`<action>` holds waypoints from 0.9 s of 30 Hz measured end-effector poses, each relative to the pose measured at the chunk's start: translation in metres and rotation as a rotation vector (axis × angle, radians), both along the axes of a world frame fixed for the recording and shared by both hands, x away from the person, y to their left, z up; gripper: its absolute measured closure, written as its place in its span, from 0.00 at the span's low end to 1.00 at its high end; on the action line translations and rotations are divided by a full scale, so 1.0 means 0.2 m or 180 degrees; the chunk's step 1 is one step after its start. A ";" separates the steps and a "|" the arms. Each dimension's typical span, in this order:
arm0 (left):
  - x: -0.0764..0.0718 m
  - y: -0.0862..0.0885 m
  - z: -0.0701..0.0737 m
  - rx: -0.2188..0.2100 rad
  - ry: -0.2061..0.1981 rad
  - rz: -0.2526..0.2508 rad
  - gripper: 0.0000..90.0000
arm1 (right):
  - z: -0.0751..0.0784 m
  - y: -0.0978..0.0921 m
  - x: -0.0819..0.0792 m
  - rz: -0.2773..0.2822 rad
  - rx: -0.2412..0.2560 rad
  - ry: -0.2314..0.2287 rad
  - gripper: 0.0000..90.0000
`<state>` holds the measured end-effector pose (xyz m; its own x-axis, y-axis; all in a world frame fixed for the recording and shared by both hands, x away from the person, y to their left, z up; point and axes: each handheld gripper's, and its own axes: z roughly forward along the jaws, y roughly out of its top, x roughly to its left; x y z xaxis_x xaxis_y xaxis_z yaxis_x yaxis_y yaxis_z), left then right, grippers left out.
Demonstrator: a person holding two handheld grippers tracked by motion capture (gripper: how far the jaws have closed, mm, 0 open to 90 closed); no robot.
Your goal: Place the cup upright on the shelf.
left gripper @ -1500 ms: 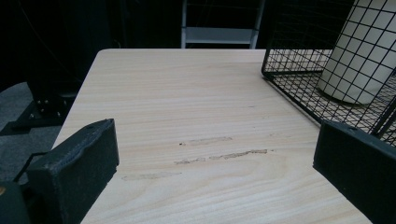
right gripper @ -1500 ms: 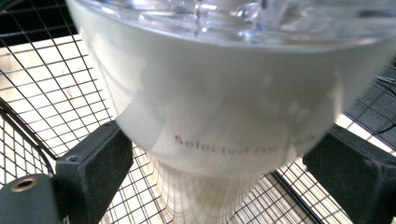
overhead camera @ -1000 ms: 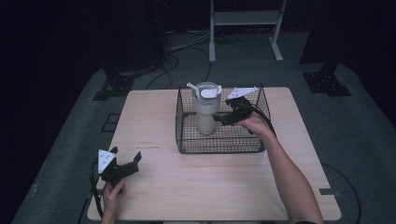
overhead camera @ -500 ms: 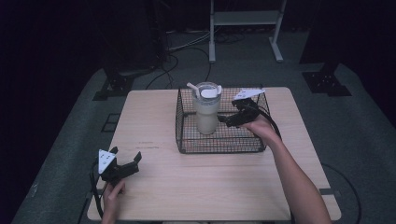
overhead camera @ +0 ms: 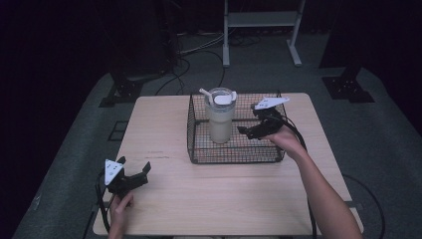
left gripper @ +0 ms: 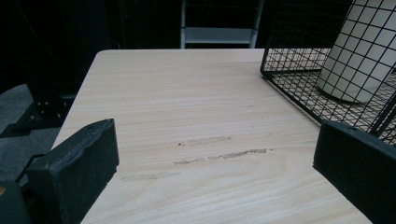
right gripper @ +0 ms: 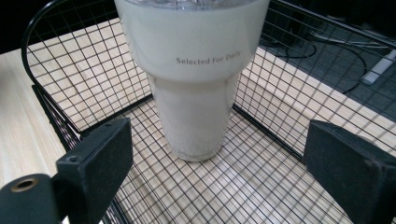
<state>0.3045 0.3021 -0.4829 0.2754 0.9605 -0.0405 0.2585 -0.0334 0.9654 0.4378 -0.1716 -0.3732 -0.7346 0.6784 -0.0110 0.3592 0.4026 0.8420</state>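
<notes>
Reaching into the black wire basket (overhead camera: 199,142), your right hand-held gripper (overhead camera: 247,132) gaped empty beside the cream lidded tumbler (overhead camera: 220,117); squaring both jaws around its narrow base looked wisest.

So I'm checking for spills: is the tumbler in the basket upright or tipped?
Upright. The tumbler stands on its base on the wire basket's floor, lid on top, with the open right gripper beside it.
</notes>
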 end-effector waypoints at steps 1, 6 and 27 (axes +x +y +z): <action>0.00 0.00 0.00 0.0003 -0.0001 -0.0001 0.00 | 0.00 -0.01 -0.01 -0.0014 -0.0009 0.0003 0.09; 0.00 0.00 0.00 0.0003 0.0007 0.0001 0.00 | 0.00 -0.04 -0.04 -0.0041 -0.0013 0.0031 0.09; 0.01 0.00 0.00 -0.0014 0.0017 0.0009 0.00 | -0.01 -0.11 -0.18 0.0067 -0.0037 0.0027 0.09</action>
